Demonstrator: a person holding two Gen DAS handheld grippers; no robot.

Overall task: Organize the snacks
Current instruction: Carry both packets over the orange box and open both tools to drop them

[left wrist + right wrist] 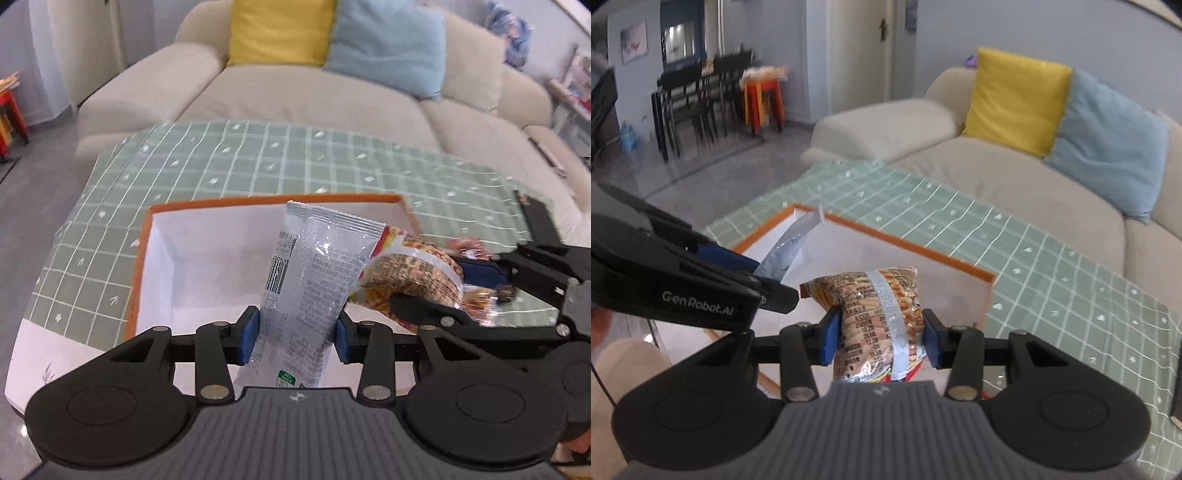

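We carry two snacks over the orange-rimmed white cardboard box [142, 258], the left gripper [295, 328] clamped on the silver foil sachet [310, 280] and the right gripper [879, 338] on the printed orange snack packet [871, 317]; next, we judge, both lower and release inside.

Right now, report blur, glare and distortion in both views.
Left wrist view: the silver packet is sharp, the orange snack bag smeared, the sofa bowed by fisheye. Right wrist view: dining chairs blurred, floor sheen, and the box rim curves.
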